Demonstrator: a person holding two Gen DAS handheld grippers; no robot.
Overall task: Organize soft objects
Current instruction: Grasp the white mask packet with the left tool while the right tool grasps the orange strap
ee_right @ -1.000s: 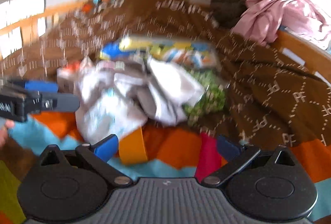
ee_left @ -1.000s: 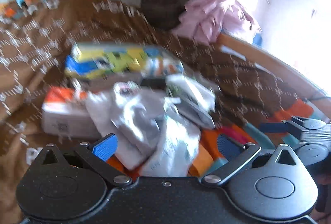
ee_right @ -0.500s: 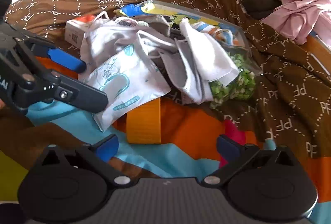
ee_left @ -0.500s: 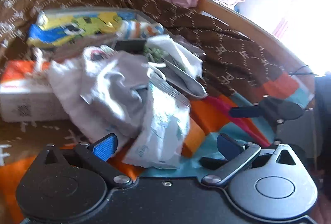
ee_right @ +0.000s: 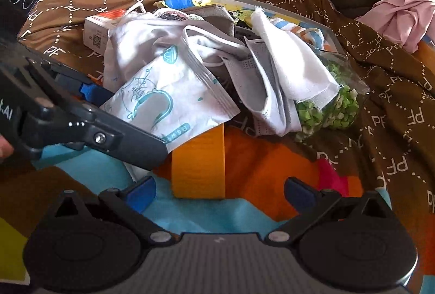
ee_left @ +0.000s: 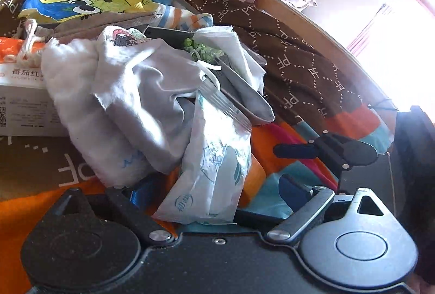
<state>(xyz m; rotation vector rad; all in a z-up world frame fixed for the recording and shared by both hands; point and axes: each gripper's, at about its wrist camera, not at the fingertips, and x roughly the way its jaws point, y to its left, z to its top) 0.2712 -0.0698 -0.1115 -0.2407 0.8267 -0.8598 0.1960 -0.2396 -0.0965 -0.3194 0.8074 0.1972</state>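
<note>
Both pairs of my fingers stand apart, clamped on nothing. My left gripper [ee_left: 214, 196] has its blue-padded fingers spread to either side of the lower end of the white plastic sachet printed with teal cartoon drawings [ee_left: 214, 166]; whether either pad touches it I cannot tell. From the right wrist view that same sachet [ee_right: 165, 103] lies at the near edge of the heap, with one dark finger of my left gripper [ee_right: 114, 117] lying across its lower corner and the other behind its left edge. My right gripper [ee_right: 220, 192] hovers open over the bedspread, near the heap but apart from it, its blue pads on either side of an orange-yellow fabric band [ee_right: 199, 163] that pokes out from under the sachet.

Behind the sachet sits a crumpled white cloth [ee_left: 108, 101], touching it, with a grey pleated face mask [ee_right: 261, 82] and a folded white rag [ee_right: 288, 60] draped to the right. A clear bag of small green pieces [ee_right: 331, 101] lies under the rag's right side. A white and orange printed carton [ee_left: 19, 93] lies at the left of the heap, and a flat cartoon-printed pack in yellow and blue [ee_left: 89, 3] at the back.

Everything rests on a brown quilt with dotted PF lettering [ee_right: 394, 93] and, nearer me, a bright orange and turquoise patterned blanket [ee_right: 266, 166]. A bundle of pink fabric [ee_right: 407, 8] lies well apart at the far right.
</note>
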